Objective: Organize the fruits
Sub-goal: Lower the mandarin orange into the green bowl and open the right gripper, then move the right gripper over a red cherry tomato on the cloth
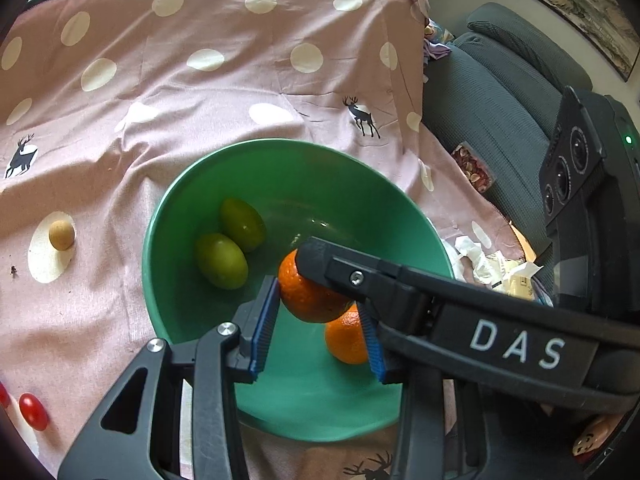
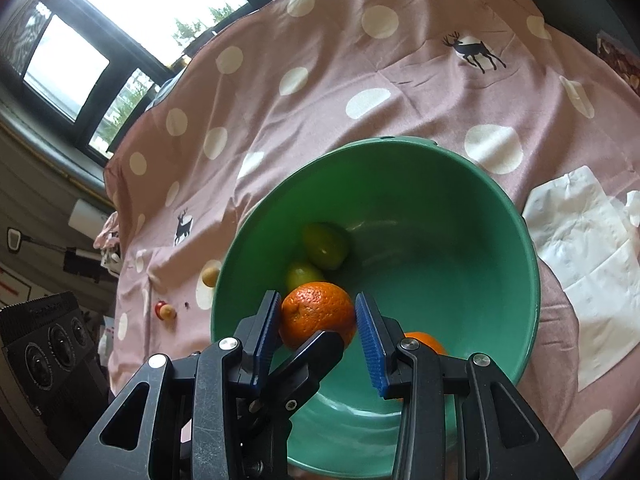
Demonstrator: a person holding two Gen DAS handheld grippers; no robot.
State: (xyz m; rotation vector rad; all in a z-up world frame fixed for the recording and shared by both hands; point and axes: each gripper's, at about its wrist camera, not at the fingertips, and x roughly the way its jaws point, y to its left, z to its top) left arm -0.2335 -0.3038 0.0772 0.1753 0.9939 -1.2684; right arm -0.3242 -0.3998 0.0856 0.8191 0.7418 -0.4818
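Blue-padded left tongs (image 1: 318, 322) hang spread over the green bowl (image 1: 176, 216), an orange (image 1: 308, 296) between their pads, touching the left one only. Across it reaches a finger of the right tongs (image 2: 316, 334), which stand apart around the same orange (image 2: 316, 314); whether they pinch it I cannot tell. Below lies a second orange (image 1: 346, 340), beside two green fruits (image 1: 220, 260). Outside on the spotted cloth (image 1: 160, 80): a tan fruit (image 1: 61, 234), a tomato (image 1: 33, 411), and napkins (image 2: 580, 248).

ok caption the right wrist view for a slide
Right gripper brackets an orange over a green bowl holding two green fruits and another orange
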